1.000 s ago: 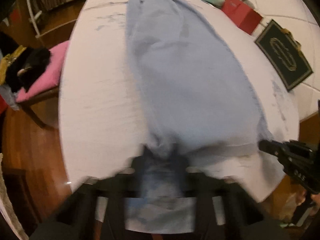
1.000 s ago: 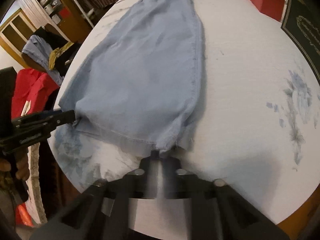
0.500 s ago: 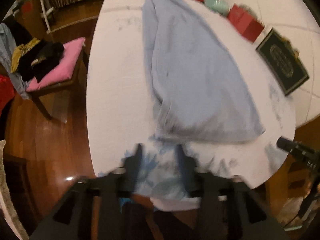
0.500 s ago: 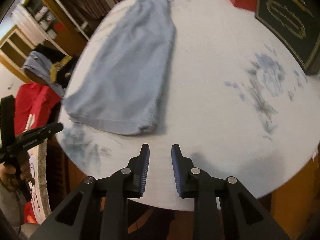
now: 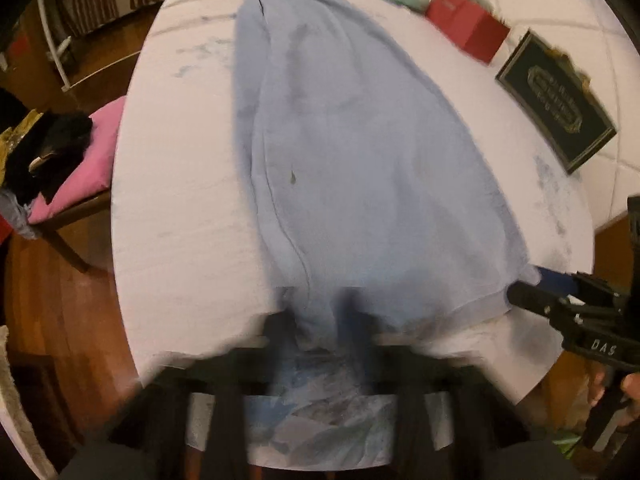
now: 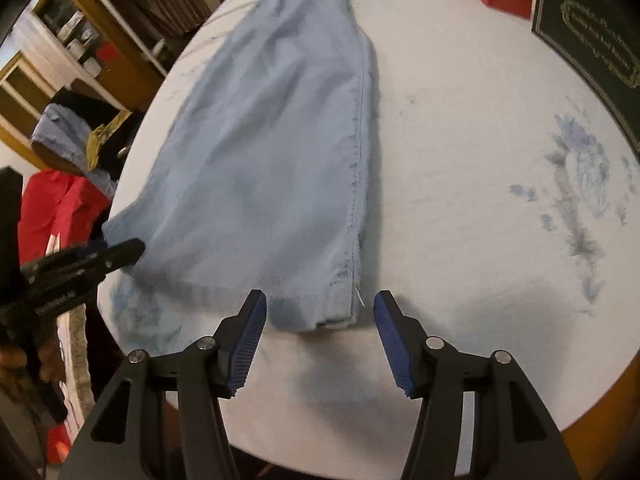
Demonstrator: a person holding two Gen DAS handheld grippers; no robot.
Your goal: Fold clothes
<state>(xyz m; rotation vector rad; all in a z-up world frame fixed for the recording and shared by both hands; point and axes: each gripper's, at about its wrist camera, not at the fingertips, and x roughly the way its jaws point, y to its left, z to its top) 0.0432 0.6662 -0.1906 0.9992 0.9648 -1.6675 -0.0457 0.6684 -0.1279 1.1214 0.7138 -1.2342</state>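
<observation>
Light-blue garment (image 6: 272, 160) lies flat lengthwise on white tabletop (image 6: 460, 184). Right claw (image 6: 318, 338) spread wide, just short of garment's near hem, right corner between its fingers. Left claw (image 6: 120, 250) at garment's near left corner; grip unclear. Dark framed plaque (image 6: 592, 44) well right of garment.

The only legible marking is "DAS" — white capitals on the body of the right gripper (image 5: 524, 294), seen from the left wrist view — while the gold lettering on the dark framed plaque (image 5: 556, 102) and the left gripper's (image 6: 132, 249) print are unreadable.
</observation>
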